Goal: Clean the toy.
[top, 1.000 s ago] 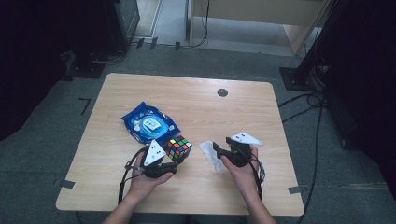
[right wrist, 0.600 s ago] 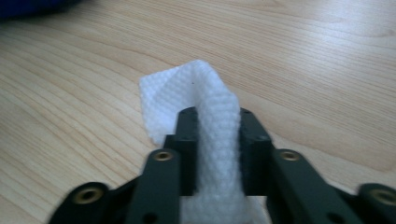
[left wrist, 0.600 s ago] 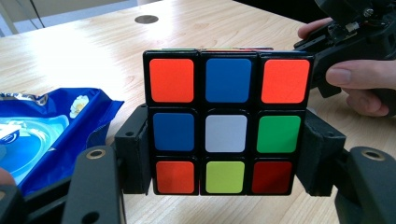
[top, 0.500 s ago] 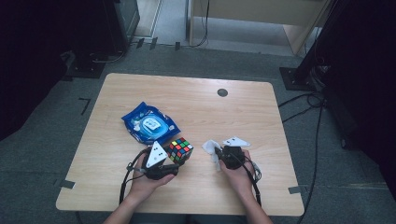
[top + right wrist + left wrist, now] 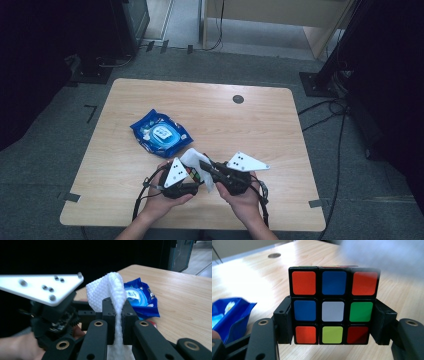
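Observation:
My left gripper (image 5: 191,179) (image 5: 333,322) is shut on a scrambled colour cube (image 5: 333,306) (image 5: 194,175), its black pads pressing the cube's two sides just above the table near the front edge. My right gripper (image 5: 206,168) (image 5: 118,315) is shut on a white wet wipe (image 5: 111,290) (image 5: 192,159), pinched in a fold between its pads. The wipe hangs over the cube's top and right side. In the left gripper view it is a white blur (image 5: 387,255) at the upper right. Both hands are close together.
A blue pack of wipes (image 5: 161,132) (image 5: 140,300) (image 5: 229,315) lies on the wooden table (image 5: 260,130) just beyond the left hand. A round cable hole (image 5: 238,99) sits near the far edge. Black stands and cables surround the table on the floor.
The right gripper closed on the wipe that lay on the table, lifted it and carried it left to the cube. The left gripper and cube stayed in place.

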Tool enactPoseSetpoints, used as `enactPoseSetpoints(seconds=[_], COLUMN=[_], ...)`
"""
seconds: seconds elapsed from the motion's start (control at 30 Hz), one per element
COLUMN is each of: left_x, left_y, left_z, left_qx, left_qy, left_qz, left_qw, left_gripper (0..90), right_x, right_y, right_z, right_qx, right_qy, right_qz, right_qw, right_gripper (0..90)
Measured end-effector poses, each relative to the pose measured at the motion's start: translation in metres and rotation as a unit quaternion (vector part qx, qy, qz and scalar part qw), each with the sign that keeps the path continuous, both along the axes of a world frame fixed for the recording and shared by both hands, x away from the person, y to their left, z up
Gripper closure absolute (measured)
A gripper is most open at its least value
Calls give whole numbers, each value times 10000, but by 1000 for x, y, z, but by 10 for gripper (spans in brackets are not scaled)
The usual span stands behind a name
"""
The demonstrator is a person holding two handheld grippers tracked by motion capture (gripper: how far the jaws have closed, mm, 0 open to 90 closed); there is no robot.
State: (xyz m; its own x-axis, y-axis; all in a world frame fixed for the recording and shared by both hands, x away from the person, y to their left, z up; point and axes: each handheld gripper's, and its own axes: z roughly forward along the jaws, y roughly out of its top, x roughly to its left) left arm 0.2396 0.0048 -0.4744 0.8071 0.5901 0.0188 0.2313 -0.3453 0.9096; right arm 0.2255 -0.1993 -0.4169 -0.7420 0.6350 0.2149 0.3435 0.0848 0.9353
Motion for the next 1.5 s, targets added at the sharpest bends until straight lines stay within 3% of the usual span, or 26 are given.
enactPoseSetpoints(seconds=[0.07, 0.17, 0.3, 0.37, 0.47, 0.57, 0.67, 0.77, 0.83, 1.0, 1.1, 1.13, 1.3, 1.5], left_x=[-3, -5, -3, -1, 0, 1, 0, -3, -5, -6, -6, -5, -4, 1], left_y=[0, 0, 1, 3, 5, 4, 2, 0, 0, 2, 2, 2, 6, 12], left_z=[3, 4, 4, 6, 8, 6, 5, 7, 9, 10, 10, 10, 13, 12], left_qx=[-52, -4, -18, -133, -157, -109, -108, -118, -157, -172, -152, -141, -276, -334], left_qy=[-133, -177, -180, -148, -162, -139, -150, -204, -226, -277, -270, -267, -283, -193], left_qz=[-62, -56, -5, -10, 10, 29, 6, -55, -98, -140, -113, -121, -90, 24], left_qw=[9999, 9998, 9998, 9998, 9997, 9998, 9998, 9997, 9996, 9994, 9995, 9995, 9992, 9993], left_gripper=[342, 343, 342, 343, 342, 342, 342, 342, 343, 343, 343, 343, 343, 343], right_x=[2, 7, 16, 23, 29, 23, 11, -2, -5, 5, 13, 16, 34, 49], right_y=[2, -4, -15, -22, -35, -38, -27, -9, -2, -12, -20, -23, -43, -72], right_z=[-6, -14, -24, -33, -40, -27, -7, 3, 3, -9, -16, -19, -39, -55], right_qx=[-122, 47, -475, -807, -762, -374, 2, 19, -32, 268, 104, -55, -499, -692], right_qy=[10, 177, -6, 64, 311, 276, 92, -170, -185, 162, 202, 199, 554, 774], right_qz=[-65, -179, -703, -979, -1235, -1135, -634, -205, -60, -114, -274, -400, -964, -1620], right_qw=[9999, 9997, 9964, 9919, 9889, 9925, 9979, 9996, 9998, 9994, 9994, 9990, 9925, 9813], right_gripper=[858, 855, 855, 855, 857, 856, 849, 840, 840, 847, 844, 844, 847, 846])
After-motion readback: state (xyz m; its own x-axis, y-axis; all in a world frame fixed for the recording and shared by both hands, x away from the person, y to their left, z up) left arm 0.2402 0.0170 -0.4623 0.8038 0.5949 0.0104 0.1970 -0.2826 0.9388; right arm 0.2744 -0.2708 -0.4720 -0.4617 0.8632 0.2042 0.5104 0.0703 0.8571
